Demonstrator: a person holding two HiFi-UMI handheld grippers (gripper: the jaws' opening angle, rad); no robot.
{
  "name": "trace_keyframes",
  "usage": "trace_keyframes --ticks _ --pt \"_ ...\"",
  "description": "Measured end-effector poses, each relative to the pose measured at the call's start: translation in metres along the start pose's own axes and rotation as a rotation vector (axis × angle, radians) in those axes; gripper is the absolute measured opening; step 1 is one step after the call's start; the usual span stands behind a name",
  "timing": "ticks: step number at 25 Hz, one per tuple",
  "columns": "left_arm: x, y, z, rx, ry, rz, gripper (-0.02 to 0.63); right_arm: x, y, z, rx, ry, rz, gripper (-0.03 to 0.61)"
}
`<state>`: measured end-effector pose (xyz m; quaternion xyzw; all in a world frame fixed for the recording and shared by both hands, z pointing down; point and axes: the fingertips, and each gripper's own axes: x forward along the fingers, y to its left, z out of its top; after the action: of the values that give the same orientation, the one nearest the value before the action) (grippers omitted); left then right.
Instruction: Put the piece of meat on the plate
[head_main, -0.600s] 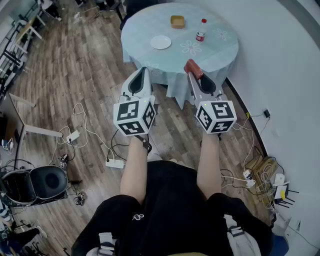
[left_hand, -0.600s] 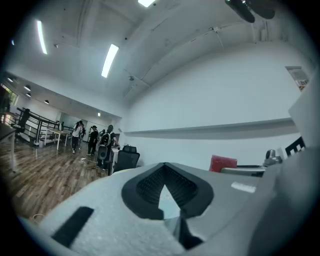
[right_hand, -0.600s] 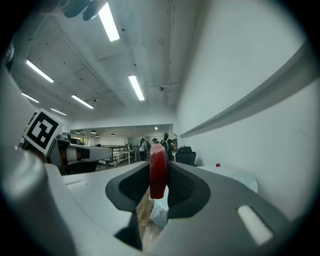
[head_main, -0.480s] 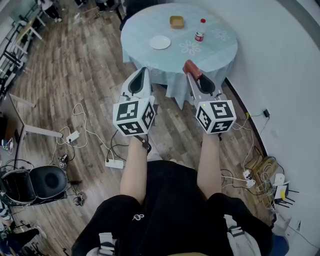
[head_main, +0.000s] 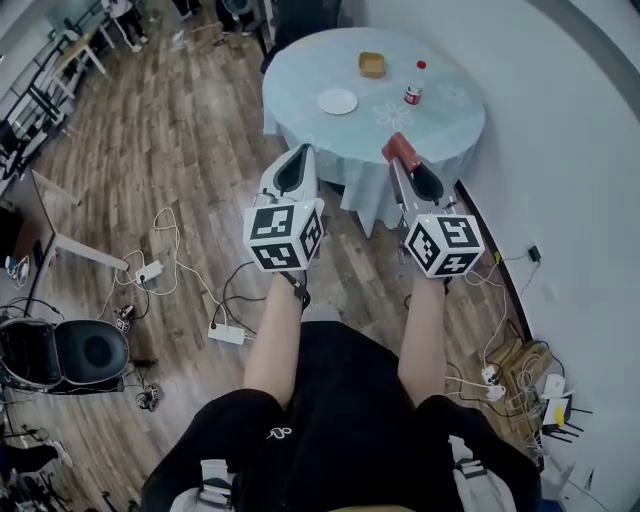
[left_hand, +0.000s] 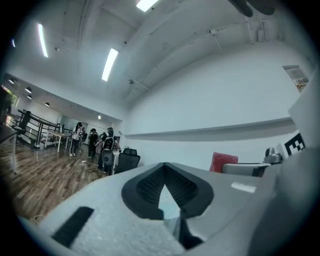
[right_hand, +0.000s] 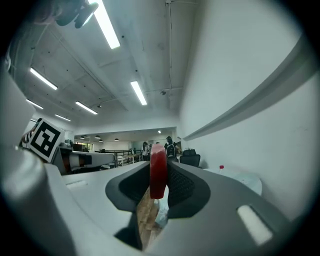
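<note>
Head view, looking steeply down: I stand short of the round table draped in a pale blue-green cloth (head_main: 300, 90), which lies at 12 o'clock from me, with both claws held level in front of my body. My right gripper (head_main: 404, 162) is clamped on the flat red piece of meat (head_main: 399, 146). Its own view shows the slab standing on edge between the black ribbed pads (right_hand: 182, 186), gripped at both faces and poking out past the tips. The meat hangs over the near rim of the table, well apart from the small white round plate (head_main: 338, 101), which sits at 11 o'clock from it. My left gripper (head_main: 300, 152) carries nothing; its tips meet, leaving only a narrow wedge of daylight between the pads. On the cloth, a tan square bowl (head_main: 372, 65) sits at 1 o'clock from the plate and a small bottle with a red cap and red label (head_main: 412, 94) at 3 o'clock. Grey cables (head_main: 190, 280) trail across the wooden plank floor (head_main: 170, 170) at my 9 o'clock.
</note>
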<state>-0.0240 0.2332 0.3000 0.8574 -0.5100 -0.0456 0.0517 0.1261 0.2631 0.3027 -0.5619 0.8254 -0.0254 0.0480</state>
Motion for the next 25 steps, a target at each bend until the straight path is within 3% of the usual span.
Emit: trace_keyframes --ticks 8,14,20,25 --pt "0.013 0.016 0.005 0.008 -0.008 0.004 -0.003 0.025 0.004 -0.003 -0.015 0.007 0.037 0.106" --pt "0.057 0.05 0.004 -0.004 -0.021 -0.005 -0.005 0.074 -0.003 -0.006 -0.053 0.019 0.053 0.105" --pt "0.172 0.095 -0.018 -0.078 -0.011 -0.062 -0.003 0.168 -0.057 -0.019 -0.095 0.053 0.011 0.106" --pt "0.286 0.138 -0.005 -0.022 0.011 -0.12 -0.003 0.275 -0.115 -0.008 -0.054 0.024 -0.059 0.106"
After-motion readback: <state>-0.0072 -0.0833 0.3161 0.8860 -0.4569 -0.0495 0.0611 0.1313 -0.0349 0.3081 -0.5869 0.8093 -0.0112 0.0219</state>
